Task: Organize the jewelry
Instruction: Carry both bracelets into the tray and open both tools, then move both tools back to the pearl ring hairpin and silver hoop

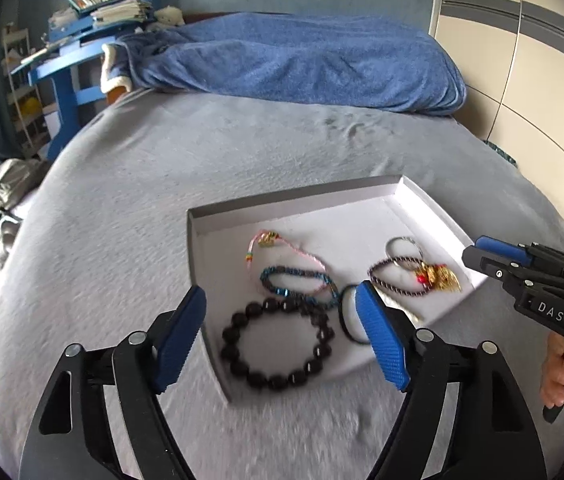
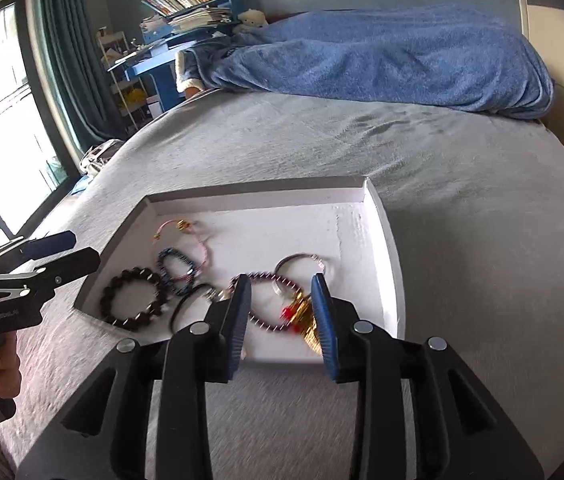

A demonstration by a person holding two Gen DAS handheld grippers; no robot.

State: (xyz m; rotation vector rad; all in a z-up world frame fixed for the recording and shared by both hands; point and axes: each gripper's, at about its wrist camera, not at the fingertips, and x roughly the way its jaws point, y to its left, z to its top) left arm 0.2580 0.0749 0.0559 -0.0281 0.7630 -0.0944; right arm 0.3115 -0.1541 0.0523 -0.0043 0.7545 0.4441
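A shallow white box lid (image 1: 294,204) (image 2: 382,216) lies on the grey bed and holds several bracelets. A black bead bracelet (image 1: 277,344) (image 2: 131,298), a blue braided one (image 1: 298,284) (image 2: 175,270), a pink cord one (image 1: 282,252) (image 2: 185,240), a purple cord with gold charms (image 1: 414,276) (image 2: 277,304), a metal ring (image 1: 402,248) (image 2: 302,260) and a black hair band (image 1: 348,320) (image 2: 185,308) lie inside. My left gripper (image 1: 282,328) is open above the bead bracelet. My right gripper (image 2: 282,312) is open above the purple cord.
The grey bed cover (image 1: 161,168) spreads all around the lid. A blue blanket (image 1: 302,64) is heaped at the far end. A blue desk with books (image 1: 93,20) stands beyond the bed on the left; a wardrobe (image 1: 522,60) is on the right.
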